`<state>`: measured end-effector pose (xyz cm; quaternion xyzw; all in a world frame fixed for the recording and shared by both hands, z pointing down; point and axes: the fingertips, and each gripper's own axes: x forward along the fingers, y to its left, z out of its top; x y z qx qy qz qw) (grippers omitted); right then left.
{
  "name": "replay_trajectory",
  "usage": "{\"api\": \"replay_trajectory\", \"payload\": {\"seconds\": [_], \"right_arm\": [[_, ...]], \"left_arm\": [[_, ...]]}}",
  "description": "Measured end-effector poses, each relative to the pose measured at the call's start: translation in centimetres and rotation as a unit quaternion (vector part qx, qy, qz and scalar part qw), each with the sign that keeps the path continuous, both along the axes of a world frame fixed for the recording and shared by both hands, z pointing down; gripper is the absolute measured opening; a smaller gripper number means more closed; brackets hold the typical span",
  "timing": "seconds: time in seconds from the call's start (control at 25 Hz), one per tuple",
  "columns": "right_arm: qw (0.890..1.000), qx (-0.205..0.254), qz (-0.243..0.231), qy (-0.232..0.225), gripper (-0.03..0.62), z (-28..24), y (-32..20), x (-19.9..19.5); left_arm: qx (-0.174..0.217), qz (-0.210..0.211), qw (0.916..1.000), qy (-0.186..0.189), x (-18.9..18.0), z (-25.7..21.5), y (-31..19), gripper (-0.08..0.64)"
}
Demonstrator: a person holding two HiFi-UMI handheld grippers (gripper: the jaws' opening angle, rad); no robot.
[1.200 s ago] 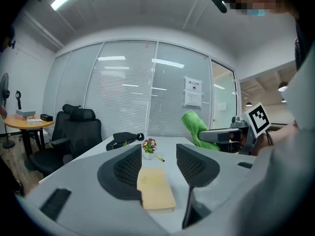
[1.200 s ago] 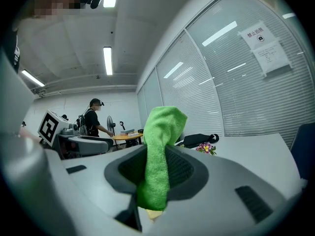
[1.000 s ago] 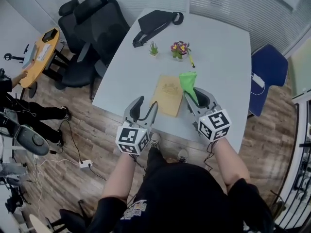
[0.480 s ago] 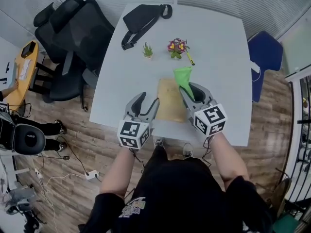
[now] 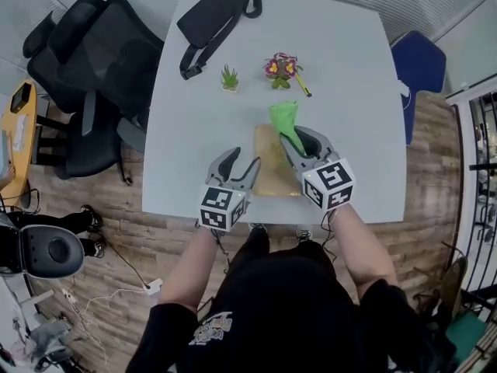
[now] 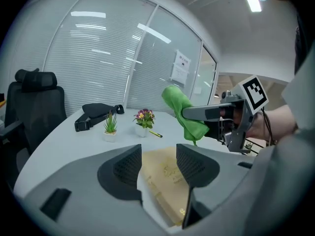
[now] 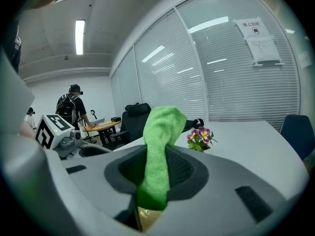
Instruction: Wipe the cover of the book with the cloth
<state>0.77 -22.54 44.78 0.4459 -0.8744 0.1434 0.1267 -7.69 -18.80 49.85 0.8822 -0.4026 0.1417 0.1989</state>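
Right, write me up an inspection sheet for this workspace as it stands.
Surface: grey table, wiping not visibly started.
Job's things: tan book lying flat near the front edge; green cloth held over its far end, contact with the book unclear.
Clutter: black bag, small green plant, potted flowers and yellow pen, all on the far side.
Grippers: left tongs open and empty, by the book's left edge; right tongs shut on the cloth.
Cables: white power strip with its cable on the floor, left.
Surroundings: black office chairs left, blue chair right, wood floor, blinds; a person at a desk.
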Motion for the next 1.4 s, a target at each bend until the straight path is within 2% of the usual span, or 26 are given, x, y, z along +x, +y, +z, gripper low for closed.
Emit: {"api": "replay_trajectory", "payload": {"seconds": [0.36,0.76,1.12,1.4], "right_arm": [[0.999,-0.038,0.018,0.034,0.104,4.1,-2.0,-1.5],[0.992,-0.091,-0.016,0.085,0.104,9.6,-2.7,-2.8],[0.981,-0.126,-0.041,0.145,0.105,13.5,-2.9,-3.5],[0.96,-0.117,-0.086,0.24,0.106,15.1,-2.6,-4.4]], "left_arm": [[-0.054,0.051,0.9972,-0.005,0.9,5.1,-0.6,0.209],[-0.103,0.071,0.992,-0.009,1.9,9.5,-1.3,0.209],[-0.129,0.082,0.9882,-0.013,2.4,11.6,-1.2,0.209],[-0.136,0.082,0.9873,0.001,2.6,12.1,-1.3,0.21]]}}
